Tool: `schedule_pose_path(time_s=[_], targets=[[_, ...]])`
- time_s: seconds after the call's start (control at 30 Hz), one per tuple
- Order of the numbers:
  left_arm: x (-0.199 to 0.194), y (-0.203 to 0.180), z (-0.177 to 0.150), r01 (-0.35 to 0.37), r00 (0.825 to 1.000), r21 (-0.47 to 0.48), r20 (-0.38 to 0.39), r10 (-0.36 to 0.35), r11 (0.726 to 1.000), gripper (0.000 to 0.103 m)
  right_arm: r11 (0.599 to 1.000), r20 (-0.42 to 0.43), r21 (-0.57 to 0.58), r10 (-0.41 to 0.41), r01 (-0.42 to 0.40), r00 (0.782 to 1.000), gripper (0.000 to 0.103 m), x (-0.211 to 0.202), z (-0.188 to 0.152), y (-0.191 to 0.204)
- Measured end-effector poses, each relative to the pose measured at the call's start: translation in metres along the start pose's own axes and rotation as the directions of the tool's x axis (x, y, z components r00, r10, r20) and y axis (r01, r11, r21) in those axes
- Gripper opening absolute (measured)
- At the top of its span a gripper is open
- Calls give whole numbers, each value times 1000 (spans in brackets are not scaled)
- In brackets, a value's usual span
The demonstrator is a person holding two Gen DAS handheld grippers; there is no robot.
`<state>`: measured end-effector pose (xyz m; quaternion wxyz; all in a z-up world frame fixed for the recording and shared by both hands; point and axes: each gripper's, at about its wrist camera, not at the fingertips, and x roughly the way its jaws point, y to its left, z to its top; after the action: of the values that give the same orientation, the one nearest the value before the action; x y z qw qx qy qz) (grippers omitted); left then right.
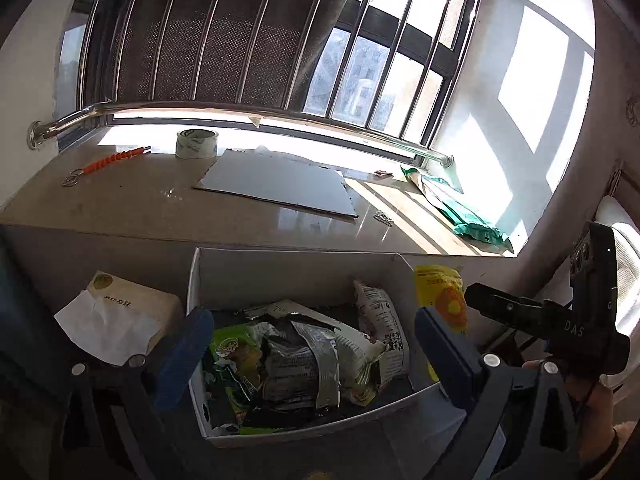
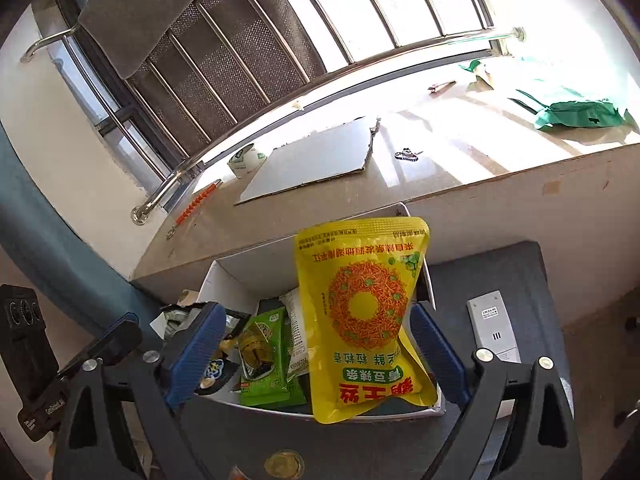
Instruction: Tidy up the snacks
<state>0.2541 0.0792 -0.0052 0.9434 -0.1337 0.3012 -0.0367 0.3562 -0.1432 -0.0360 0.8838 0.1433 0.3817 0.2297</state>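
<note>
Right wrist view: yellow snack pouch [image 2: 366,316] stands upright, leaning on white box's [image 2: 240,276] right wall.
Right gripper [image 2: 316,354]: spread wide, nearer, pouch between its fingers, ungripped.
Left gripper [image 1: 308,354]: spread, empty, over box.

Box [image 1: 192,280] top: open from above, back half bare.
Box floor: crowded by packets [image 1: 296,360] (heaped toward the front).
Right wall: yellow pouch [image 2: 360,312] leans there, perhaps touching the rim.
Left flank: tissue pack [image 1: 120,316] just beside.
Right flank: remote [image 2: 492,328] nearby.
</note>
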Motion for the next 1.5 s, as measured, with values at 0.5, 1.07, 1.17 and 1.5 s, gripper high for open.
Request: schedule_pose_path(time_s=[0.5,1.07,1.17,1.5], targets=[[-79,-5,-31,-14,997,76,75,9,997,103,988,50,-137,83,-76,995,103,-51,-33,27],[-164,-42,-174,43,998,173,35,-49,984,103,953,0,-270,140,-135,990,103,-127,-194,28],[-167,-39,-206,39,999,131,17,-41,991,103,966,6,-211,151,-146,988,103,-135,-225,16],[-164,-15,-271,37,996,-15,-84,-38,999,103,972,-71,-209,94,-107,993,103,-121,-279,-1]])
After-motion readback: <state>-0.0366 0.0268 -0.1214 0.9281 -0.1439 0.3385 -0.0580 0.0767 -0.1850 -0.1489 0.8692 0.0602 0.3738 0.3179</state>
